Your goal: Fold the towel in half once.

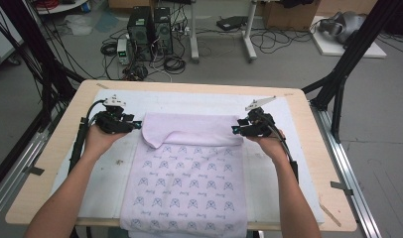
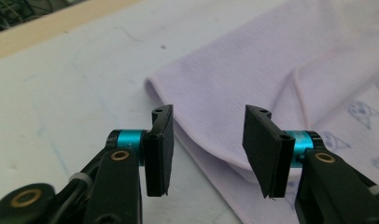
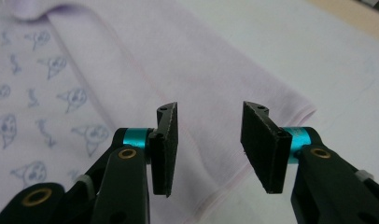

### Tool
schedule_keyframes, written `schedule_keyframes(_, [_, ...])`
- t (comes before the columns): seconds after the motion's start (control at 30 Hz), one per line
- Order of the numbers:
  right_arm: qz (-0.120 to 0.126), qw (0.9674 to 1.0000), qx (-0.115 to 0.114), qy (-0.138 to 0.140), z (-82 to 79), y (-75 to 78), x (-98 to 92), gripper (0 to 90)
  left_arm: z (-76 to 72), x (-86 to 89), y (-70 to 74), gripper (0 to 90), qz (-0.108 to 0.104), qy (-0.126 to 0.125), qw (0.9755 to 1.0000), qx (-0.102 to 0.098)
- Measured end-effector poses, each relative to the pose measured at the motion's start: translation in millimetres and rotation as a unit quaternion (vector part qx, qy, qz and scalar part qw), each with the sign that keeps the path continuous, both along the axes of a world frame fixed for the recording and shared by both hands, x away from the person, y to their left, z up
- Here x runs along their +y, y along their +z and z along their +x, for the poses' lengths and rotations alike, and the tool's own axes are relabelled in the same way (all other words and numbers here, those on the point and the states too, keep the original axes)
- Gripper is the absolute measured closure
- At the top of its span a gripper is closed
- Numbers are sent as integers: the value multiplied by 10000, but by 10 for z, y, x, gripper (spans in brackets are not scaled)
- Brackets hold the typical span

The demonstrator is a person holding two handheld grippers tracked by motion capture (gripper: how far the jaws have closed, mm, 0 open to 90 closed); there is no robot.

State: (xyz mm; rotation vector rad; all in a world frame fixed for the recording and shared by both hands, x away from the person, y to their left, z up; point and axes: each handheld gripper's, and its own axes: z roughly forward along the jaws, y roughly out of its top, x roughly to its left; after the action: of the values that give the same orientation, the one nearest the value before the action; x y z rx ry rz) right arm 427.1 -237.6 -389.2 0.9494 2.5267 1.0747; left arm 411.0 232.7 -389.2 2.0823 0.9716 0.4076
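A pale lilac towel (image 1: 189, 173) printed with small blue figures lies on the table, its far end folded back toward me as a plain band (image 1: 194, 130). My left gripper (image 1: 138, 124) sits at the fold's left corner, open; in the left gripper view (image 2: 207, 149) the towel's folded corner (image 2: 215, 93) lies just beyond the spread pads, untouched. At the fold's right corner my right gripper (image 1: 234, 130) is also open. The right gripper view (image 3: 208, 144) has the folded band (image 3: 187, 74) under and past the pads, with nothing pinched.
A white mat (image 1: 110, 173) covers the wooden tabletop (image 1: 35, 183) under the towel. The towel's near end hangs over the front edge. Black frame posts stand at both sides; computers and cables sit on the floor beyond the far edge.
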Motion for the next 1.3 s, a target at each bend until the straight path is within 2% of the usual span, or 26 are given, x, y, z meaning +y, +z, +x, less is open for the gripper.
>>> schedule_keyframes(0.03, [-28,10000,9,12,-23,-38,-2,540,-18,-17,-37,520,-56,-73,9999,84])
schedule_keyframes(0.07, [-25,10000,53,2,-49,-72,-8,536,-30,-42,-64,509,31,-176,9997,181])
schedule_keyframes(0.1, [-32,10000,75,9,-71,-104,-12,534,-53,-67,-90,495,92,-258,9995,156])
schedule_keyframes(0.13, [-25,10000,76,19,-93,-133,-17,534,-78,-88,-114,497,49,-319,9994,126])
schedule_keyframes(0.33, [7,9999,167,19,-150,-269,-28,513,-171,-192,-237,500,4,-704,9973,228])
schedule_keyframes(0.4, [-75,9996,254,28,-152,-313,-8,512,-199,-232,-262,519,-16,-817,9964,244])
schedule_keyframes(0.43, [-80,9996,272,46,-151,-336,5,516,-208,-253,-276,555,18,-904,9956,256])
schedule_keyframes(0.5, [-112,9994,321,75,-150,-371,27,552,-217,-289,-309,636,259,-966,9947,236])
schedule_keyframes(0.6, [-108,9992,338,187,-169,-397,44,714,-232,-282,-347,854,438,-1026,9936,200])
schedule_keyframes(0.7, [-89,9990,321,293,-194,-391,42,833,-245,-206,-345,896,403,-972,9942,203])
schedule_keyframes(0.8, [-50,9990,263,365,-227,-352,42,852,-276,-92,-314,896,272,-849,9959,127])
schedule_keyframes(0.87, [-10,9989,222,419,-264,-310,52,853,-301,-42,-278,895,239,-840,9961,74])
schedule_keyframes(0.93, [14,9987,132,486,-303,-266,62,853,-324,-26,-225,868,96,-800,9967,18])
schedule_keyframes(0.97, [35,9986,96,510,-319,-245,65,852,-332,-37,-201,795,-14,-766,9971,4])
schedule_keyframes(1.03, [69,9985,32,533,-341,-216,68,851,-336,-82,-175,678,-106,-779,9969,-16])
schedule_keyframes(1.2, [97,9984,21,554,-361,-198,71,845,-313,-275,-211,583,-24,-989,9951,54])
schedule_keyframes(1.3, [93,9984,26,562,-350,-209,76,838,-290,-392,-264,549,25,-1162,9931,137])
